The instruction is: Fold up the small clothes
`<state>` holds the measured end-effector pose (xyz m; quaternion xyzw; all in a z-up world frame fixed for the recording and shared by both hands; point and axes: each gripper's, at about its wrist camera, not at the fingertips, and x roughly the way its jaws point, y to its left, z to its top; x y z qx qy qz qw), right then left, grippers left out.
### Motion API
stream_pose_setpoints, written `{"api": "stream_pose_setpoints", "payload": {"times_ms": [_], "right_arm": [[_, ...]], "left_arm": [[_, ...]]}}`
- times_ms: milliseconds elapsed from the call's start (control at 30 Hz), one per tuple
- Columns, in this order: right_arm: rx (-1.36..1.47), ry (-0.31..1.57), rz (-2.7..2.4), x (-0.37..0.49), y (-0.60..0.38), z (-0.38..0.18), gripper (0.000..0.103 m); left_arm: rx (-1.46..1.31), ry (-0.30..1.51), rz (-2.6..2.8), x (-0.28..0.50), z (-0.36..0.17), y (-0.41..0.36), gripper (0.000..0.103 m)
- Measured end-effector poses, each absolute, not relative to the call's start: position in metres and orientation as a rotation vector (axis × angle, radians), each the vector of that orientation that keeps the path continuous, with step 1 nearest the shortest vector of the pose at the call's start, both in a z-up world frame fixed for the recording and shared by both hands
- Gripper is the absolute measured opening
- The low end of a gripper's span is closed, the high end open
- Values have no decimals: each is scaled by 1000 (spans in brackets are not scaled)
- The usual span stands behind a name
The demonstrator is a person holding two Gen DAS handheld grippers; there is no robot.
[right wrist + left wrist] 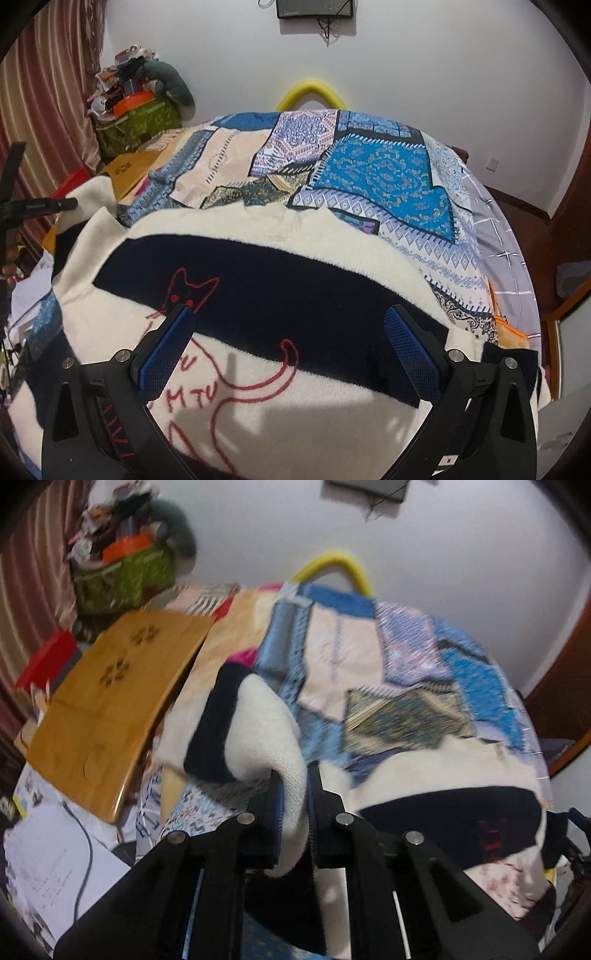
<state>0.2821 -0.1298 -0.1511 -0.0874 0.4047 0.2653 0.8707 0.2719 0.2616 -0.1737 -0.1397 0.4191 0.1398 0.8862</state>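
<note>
A cream sweater [332, 229] with a dark navy band and a red stitched cat lies spread on the patchwork quilt [369, 166]. My right gripper [289, 312] hovers open just over the sweater's chest, with nothing pinched between its blue pads [406, 343]. My left gripper [294, 775] is shut on the cream sleeve [266, 720]. It holds the sleeve lifted off the bed, and the navy cuff [214, 723] droops forward. The sweater body [443, 812] lies to the right in the left wrist view.
A wooden lap table [110, 709] rests at the bed's left edge, over papers [48, 867] and a cable. A green bag [122, 579] piled with clutter stands by the striped curtain. A yellow foam arch [314, 88] rises behind the bed. A wooden door frame borders the right.
</note>
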Motion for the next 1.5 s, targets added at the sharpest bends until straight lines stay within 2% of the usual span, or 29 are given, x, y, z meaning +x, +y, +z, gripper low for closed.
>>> {"api": "stream_pose_setpoints", "payload": {"times_ms": [267, 467, 633, 867, 1167, 1267, 1367, 1500], "right_arm": [[-179, 805, 530, 269, -142, -132, 102], [-163, 772, 519, 258, -156, -121, 102], [-160, 757, 516, 251, -167, -115, 103], [-185, 768, 525, 242, -170, -119, 103], [-190, 784, 547, 236, -157, -128, 103], [-197, 787, 551, 235, -150, -127, 103], [-196, 786, 568, 235, -141, -121, 102], [-193, 774, 600, 231, -125, -111, 102]], "left_arm": [[-263, 754, 195, 262, -115, 212, 11], [-233, 739, 111, 269, -97, 165, 11], [-196, 770, 53, 278, -104, 124, 11], [-149, 871, -11, 286, -141, 76, 11], [-72, 964, -74, 283, -165, 39, 12], [-43, 971, -82, 279, -161, 37, 20], [-42, 931, -54, 270, -150, 48, 43], [-38, 879, 10, 259, -136, 71, 57]]}}
